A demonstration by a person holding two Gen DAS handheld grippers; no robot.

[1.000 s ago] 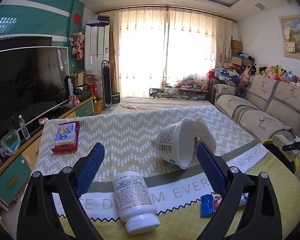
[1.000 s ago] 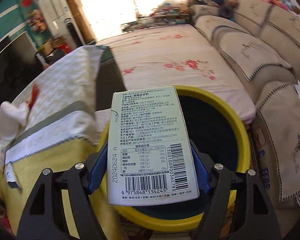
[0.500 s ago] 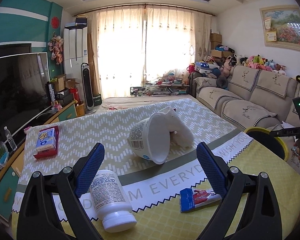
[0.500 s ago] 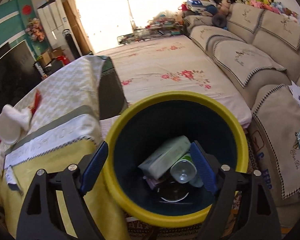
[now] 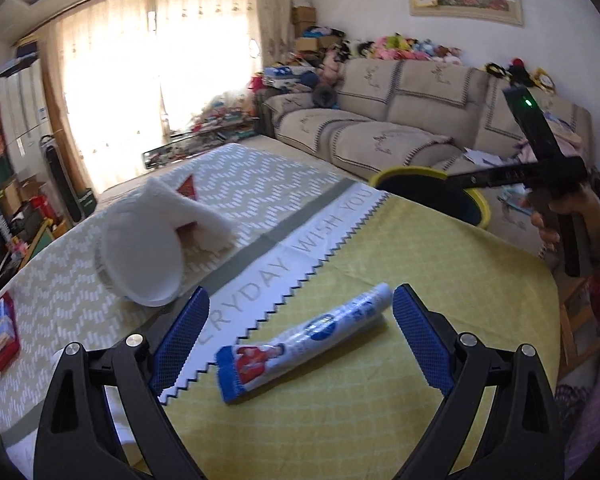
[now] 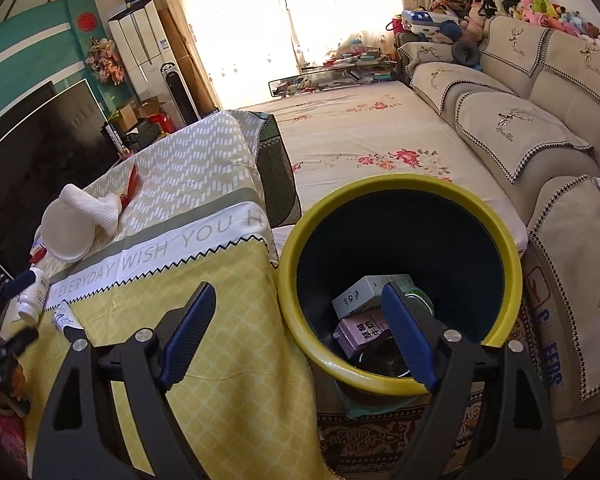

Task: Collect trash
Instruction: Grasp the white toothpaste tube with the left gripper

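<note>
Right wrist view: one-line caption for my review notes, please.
Open right gripper above the yellow-rimmed bin holding cartons, beside the cloth-covered table.

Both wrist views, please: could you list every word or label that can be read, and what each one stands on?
"EVERYDAY WISH YOU H": white band of the tablecloth.
"ERS": sack by the sofa.
Purple carton in the yellow-rimmed bin: characters too blurred.
Snack wrapper, pill bottle, sofa-cover script: too small.
</note>
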